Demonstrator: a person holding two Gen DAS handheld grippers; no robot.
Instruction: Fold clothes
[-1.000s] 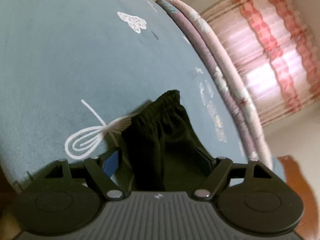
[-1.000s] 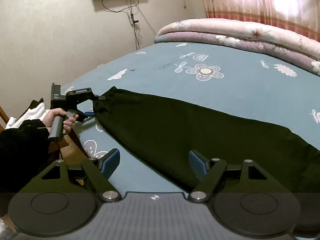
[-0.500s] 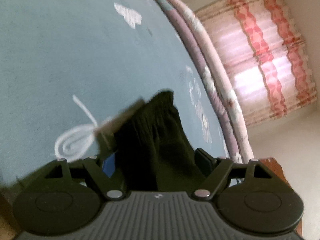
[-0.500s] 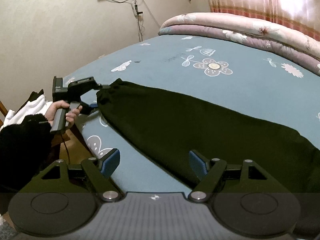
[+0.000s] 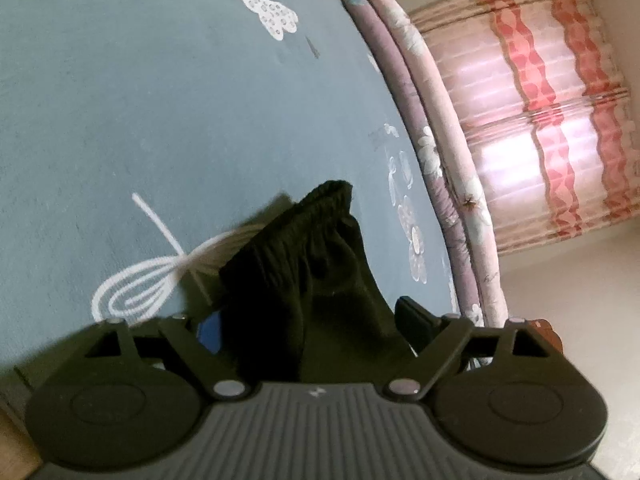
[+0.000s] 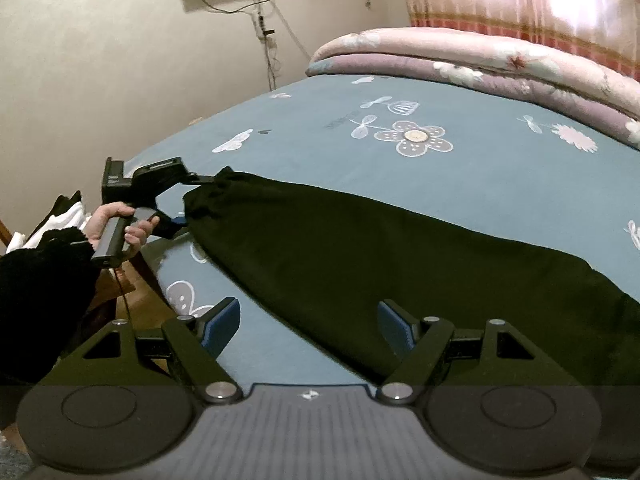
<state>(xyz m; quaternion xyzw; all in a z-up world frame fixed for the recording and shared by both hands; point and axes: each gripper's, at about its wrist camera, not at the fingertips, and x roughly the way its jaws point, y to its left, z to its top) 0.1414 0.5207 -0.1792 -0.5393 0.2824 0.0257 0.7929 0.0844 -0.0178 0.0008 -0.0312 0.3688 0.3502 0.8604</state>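
Black trousers [image 6: 360, 256] lie stretched across the blue bed sheet [image 6: 500, 168]. Their gathered waistband end [image 5: 316, 216] bunches between the fingers of my left gripper [image 5: 308, 316], which stand wide apart around the cloth without pinching it. In the right wrist view the left gripper [image 6: 192, 196] sits at the waistband end, held by a hand in a black sleeve. My right gripper [image 6: 308, 320] is open and empty, hovering just above the trousers' near edge.
A folded pink and purple quilt [image 6: 480, 60] lies along the far side of the bed. Pink curtains [image 5: 560, 120] hang behind it. The bed's left edge [image 6: 160, 272] drops to a wooden floor. White and dark clothes [image 6: 60, 220] sit beside the bed.
The left gripper has shifted and tilted slightly at the waistband, which stays bunched between its fingers. The right gripper has moved a little closer to the trousers. Both stay open.
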